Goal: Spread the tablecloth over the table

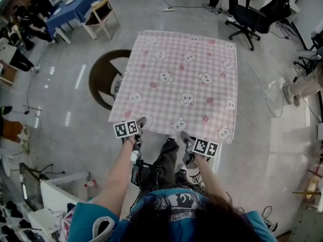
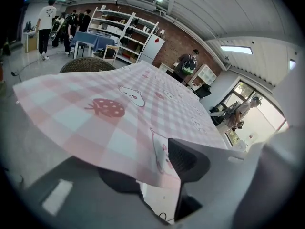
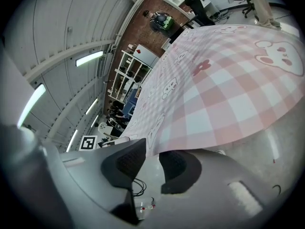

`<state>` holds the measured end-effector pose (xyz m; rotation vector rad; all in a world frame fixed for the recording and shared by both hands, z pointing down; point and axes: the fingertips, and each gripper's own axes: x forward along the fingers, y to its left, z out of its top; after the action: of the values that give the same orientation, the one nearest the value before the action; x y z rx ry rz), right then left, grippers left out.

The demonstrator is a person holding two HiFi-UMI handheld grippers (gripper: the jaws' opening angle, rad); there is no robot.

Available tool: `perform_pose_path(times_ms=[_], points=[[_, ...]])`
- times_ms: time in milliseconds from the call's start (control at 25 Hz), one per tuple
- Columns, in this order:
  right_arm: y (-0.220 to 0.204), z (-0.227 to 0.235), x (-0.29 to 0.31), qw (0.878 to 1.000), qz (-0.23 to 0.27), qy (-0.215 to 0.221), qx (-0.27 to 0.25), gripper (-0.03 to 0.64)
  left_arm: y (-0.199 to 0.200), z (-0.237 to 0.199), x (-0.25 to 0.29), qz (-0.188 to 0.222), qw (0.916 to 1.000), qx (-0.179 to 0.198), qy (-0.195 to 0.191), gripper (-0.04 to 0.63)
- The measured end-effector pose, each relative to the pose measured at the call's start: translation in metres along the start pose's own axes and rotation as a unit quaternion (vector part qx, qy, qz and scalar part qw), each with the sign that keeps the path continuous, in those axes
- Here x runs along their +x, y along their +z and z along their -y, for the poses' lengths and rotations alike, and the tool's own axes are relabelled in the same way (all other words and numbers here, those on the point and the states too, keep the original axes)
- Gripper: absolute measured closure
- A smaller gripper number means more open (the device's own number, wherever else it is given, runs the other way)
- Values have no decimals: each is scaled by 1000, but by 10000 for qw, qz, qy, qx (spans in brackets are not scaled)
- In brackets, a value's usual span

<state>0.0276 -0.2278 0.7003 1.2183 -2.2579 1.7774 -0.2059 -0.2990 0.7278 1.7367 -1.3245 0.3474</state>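
A pink checked tablecloth (image 1: 181, 79) with bear and strawberry prints lies spread flat over the table, which it hides completely. Both grippers sit at its near edge. My left gripper (image 1: 141, 122) is open; in the left gripper view (image 2: 147, 175) the cloth's hanging edge (image 2: 119, 123) droops into the gap between the jaws, and the pads stand apart from it. My right gripper (image 1: 183, 136) is also open. In the right gripper view (image 3: 152, 163) its two dark pads are apart, with the cloth's edge (image 3: 228, 99) just beyond and above them.
A round dark wicker seat (image 1: 103, 77) stands close to the table's left side. A black office chair (image 1: 247, 16) is at the far right, a blue-covered table (image 1: 75, 9) and a wooden chair (image 1: 101, 16) at the far left. Cables trail over the floor on the right.
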Motion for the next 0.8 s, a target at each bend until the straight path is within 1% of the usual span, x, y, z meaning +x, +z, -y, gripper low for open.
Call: perform_pose_path(times_ms=[200,360,440,640,800], points=[[2,-9,-11,9999,6,160,-54,517,-9,6,-19,48,10000,80,-26,396],[4,-11,-16,9996,20,221,-151,511,-4,17,-30,288,9995,-32,-121,388],[5,-13,-22,9995,37,268,-190,511,-1,25,-36,404,9991,-8,-141,383],[11,-20,-44,9979,310,502,-262,514,-3,41,-52,587,9981,146,-140,371],[27,-33,-60,9951,462,648,-583,516,-3,59,-63,756,9966,230,-221,383]])
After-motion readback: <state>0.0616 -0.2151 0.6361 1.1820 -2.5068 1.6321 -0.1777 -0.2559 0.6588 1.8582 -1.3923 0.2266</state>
